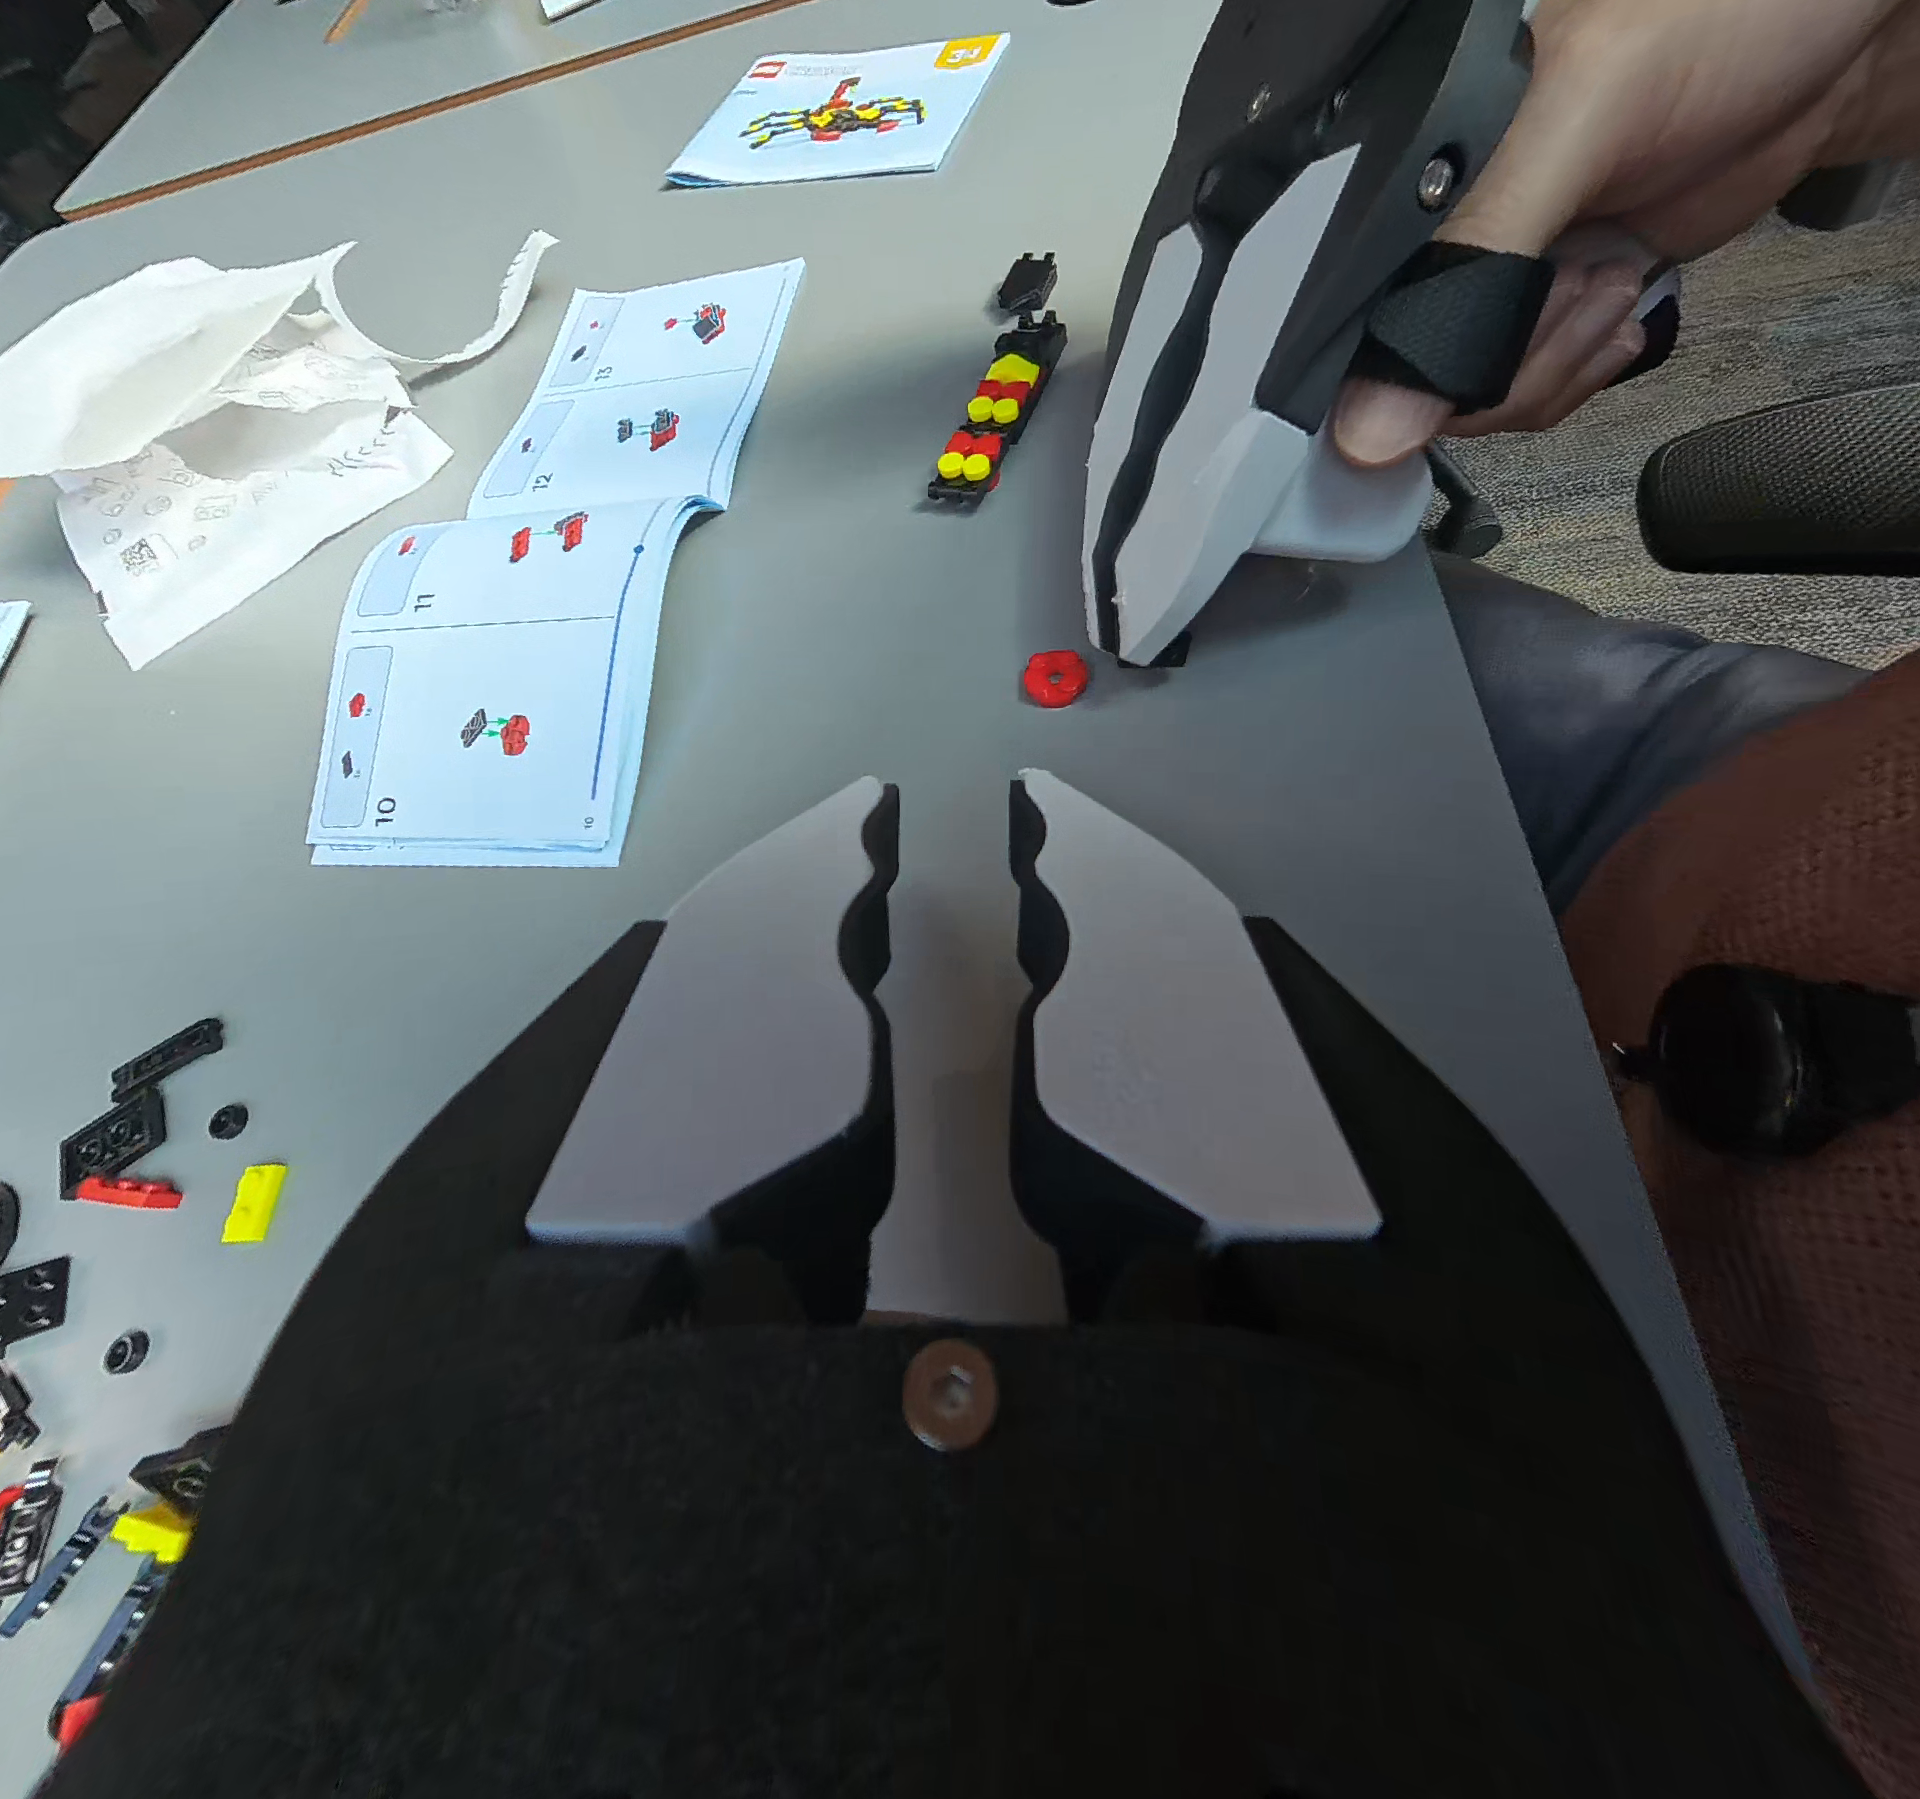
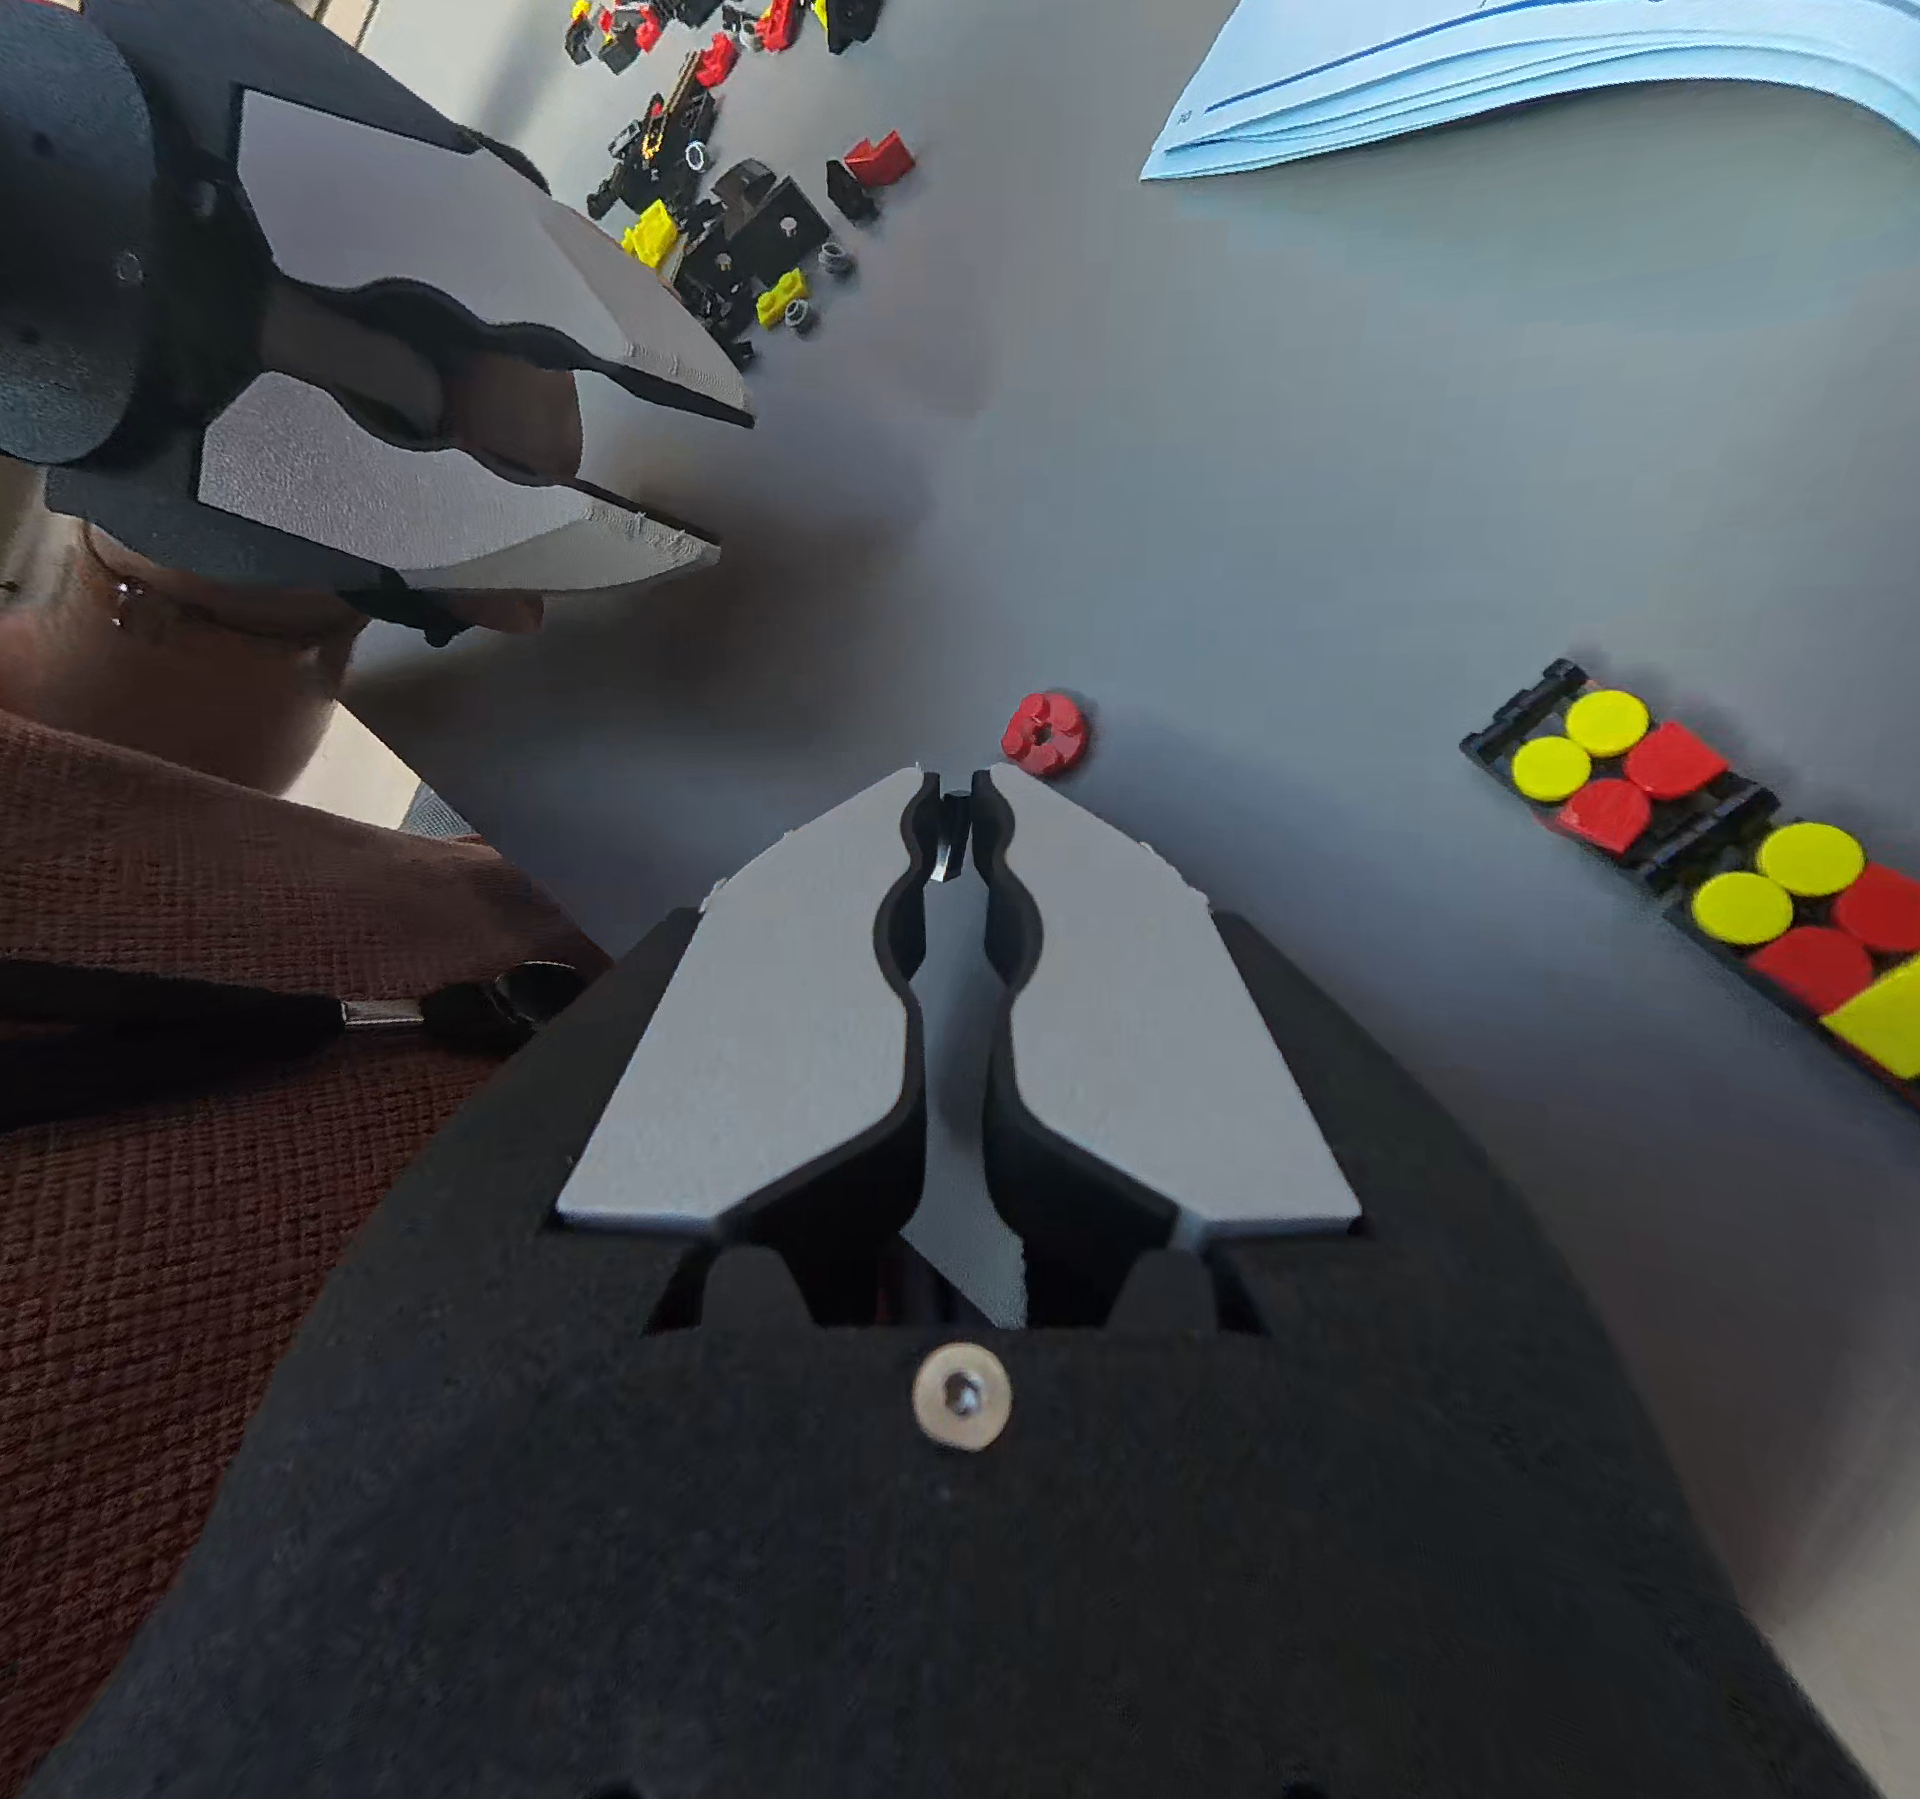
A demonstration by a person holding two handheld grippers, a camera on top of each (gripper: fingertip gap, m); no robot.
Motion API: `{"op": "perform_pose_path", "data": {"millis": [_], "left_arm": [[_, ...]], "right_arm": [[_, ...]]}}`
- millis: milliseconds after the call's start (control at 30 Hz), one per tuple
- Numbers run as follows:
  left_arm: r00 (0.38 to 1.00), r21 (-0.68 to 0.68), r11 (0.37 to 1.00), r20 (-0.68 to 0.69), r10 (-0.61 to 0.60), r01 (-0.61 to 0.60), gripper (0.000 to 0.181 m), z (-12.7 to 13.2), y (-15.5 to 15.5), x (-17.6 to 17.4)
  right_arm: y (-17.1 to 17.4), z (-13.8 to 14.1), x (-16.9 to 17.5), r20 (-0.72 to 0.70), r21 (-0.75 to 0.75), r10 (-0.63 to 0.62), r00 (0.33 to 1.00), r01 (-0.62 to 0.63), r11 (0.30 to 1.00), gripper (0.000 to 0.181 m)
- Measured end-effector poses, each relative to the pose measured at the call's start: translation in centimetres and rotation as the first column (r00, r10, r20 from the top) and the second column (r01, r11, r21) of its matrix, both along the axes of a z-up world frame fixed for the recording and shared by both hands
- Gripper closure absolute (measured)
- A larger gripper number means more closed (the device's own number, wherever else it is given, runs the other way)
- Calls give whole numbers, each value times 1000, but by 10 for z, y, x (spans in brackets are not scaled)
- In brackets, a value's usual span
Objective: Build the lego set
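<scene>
A small red round piece [image 1: 1055, 677] lies on the grey table [image 1: 852, 586]; it also shows in the right wrist view [image 2: 1045, 733]. My right gripper [image 2: 948, 785] is shut on a small black piece [image 2: 950, 835], tips down at the table just beside the red piece. In the left wrist view the right gripper [image 1: 1127, 643] stands upright beside the red piece. My left gripper [image 1: 951, 785] is open and empty, a short way in front of the red piece. A long black build with red and yellow tiles [image 1: 995, 414] lies behind; it shows in the right wrist view [image 2: 1704, 856].
An open instruction booklet [image 1: 520, 606] lies left of centre, with torn white paper bags [image 1: 208, 419] beyond it. Another booklet [image 1: 842, 113] lies farther back. Loose black, red and yellow pieces [image 1: 135, 1167] are scattered at the left, also shown in the right wrist view [image 2: 727, 87]. The table edge [image 1: 1507, 814] runs along the right. Left tips to right tips: about 7 cm.
</scene>
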State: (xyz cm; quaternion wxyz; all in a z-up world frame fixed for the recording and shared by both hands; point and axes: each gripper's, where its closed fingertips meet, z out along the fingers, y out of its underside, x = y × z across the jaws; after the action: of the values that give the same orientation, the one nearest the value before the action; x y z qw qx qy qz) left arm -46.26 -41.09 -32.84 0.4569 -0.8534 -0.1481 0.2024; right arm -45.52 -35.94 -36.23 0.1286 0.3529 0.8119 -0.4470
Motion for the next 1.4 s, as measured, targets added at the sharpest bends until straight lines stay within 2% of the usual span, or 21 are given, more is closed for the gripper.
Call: {"op": "perform_pose_path", "data": {"millis": [100,233,333,400,467,567,700,900,1100,1233,1400], "left_arm": [[1000,10,1000,22,-8,8,161,-2,3,-7],[999,5,1000,39,-5,4,161,-7,4,-15],[999,11,1000,47,2,-2,161,-7,3,-19],[999,2,1000,42,11,-11,161,-7,1,-20],[999,-20,1000,39,13,-12,161,-7,-1,-19],[999,-57,998,39,-27,29,161,-10,3,-9],[994,-102,992,87,-71,80,160,-19,17,5],[980,-129,985,178,-87,111,151,-30,41,18],[968,-178,978,243,-61,106,147,-44,50,17],[967,-166,981,251,-55,98,164,-44,50,17],[982,-36,999,190,-18,26,165,-24,49,3]], "right_arm": [[-1,-1,-2,3,19,36,999,-36,999,173],[0,2,-5,5,21,65,998,-65,998,154],[9,8,-13,-17,15,70,997,-70,997,155],[21,13,-19,-120,56,67,990,-61,997,164],[28,13,-11,-204,122,117,972,-93,988,168],[18,6,10,-233,163,179,956,-143,976,168],[8,-3,15,-275,228,213,938,-151,962,167],[23,3,0,-269,180,160,950,-114,977,168],[27,2,-2,-264,133,162,951,-131,982,168],[27,1,-2,-267,120,178,947,-151,981,168],[21,8,-4,-273,58,177,946,-167,984,168]]}}
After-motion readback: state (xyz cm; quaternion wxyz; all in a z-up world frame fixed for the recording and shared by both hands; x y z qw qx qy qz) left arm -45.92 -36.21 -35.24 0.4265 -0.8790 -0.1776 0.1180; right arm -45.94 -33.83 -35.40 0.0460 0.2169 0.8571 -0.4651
